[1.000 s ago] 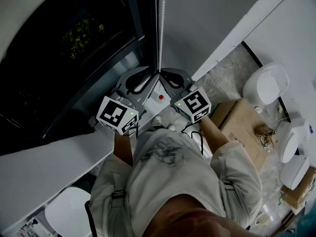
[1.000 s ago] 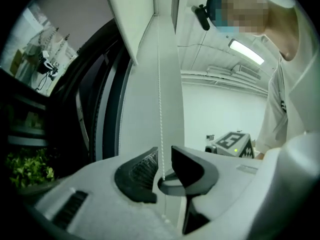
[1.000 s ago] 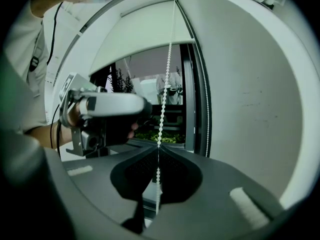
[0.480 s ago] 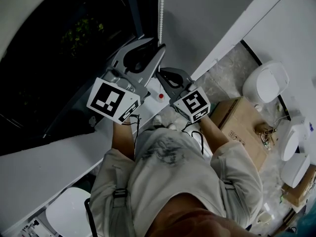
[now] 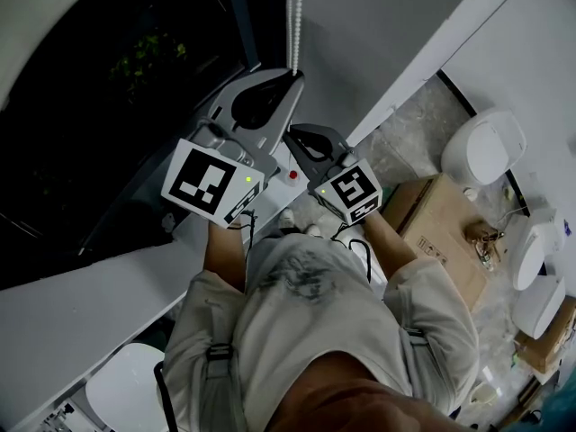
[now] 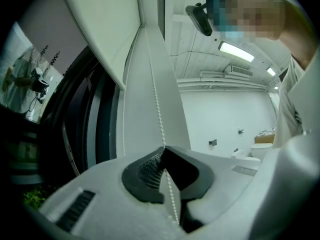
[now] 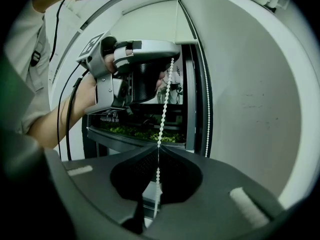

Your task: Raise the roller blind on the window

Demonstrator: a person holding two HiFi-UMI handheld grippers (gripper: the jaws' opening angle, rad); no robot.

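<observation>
A white bead chain (image 5: 292, 7) hangs beside the dark window (image 5: 108, 88). My left gripper (image 5: 293, 79) is the higher one; its jaws have just been closing and now pinch one strand of the chain (image 6: 156, 104) at their tips. In the left gripper view the white roller blind (image 6: 105, 29) shows at the upper left. My right gripper (image 5: 290, 137) sits just below, shut on the same strand (image 7: 163, 109). The right gripper view shows my left gripper (image 7: 172, 59) above it and a second strand (image 7: 204, 99) hanging free against the frame.
A white sill (image 5: 90, 304) runs under the window. A cardboard box (image 5: 441, 223) and white ceramic fixtures (image 5: 486, 151) stand on the floor to the right. A white seat (image 5: 121, 385) is at the bottom left. The person's body fills the lower middle.
My left gripper has risen from beside the right gripper to a spot higher on the chain, and its jaws have closed on the strand. The right gripper has kept still.
</observation>
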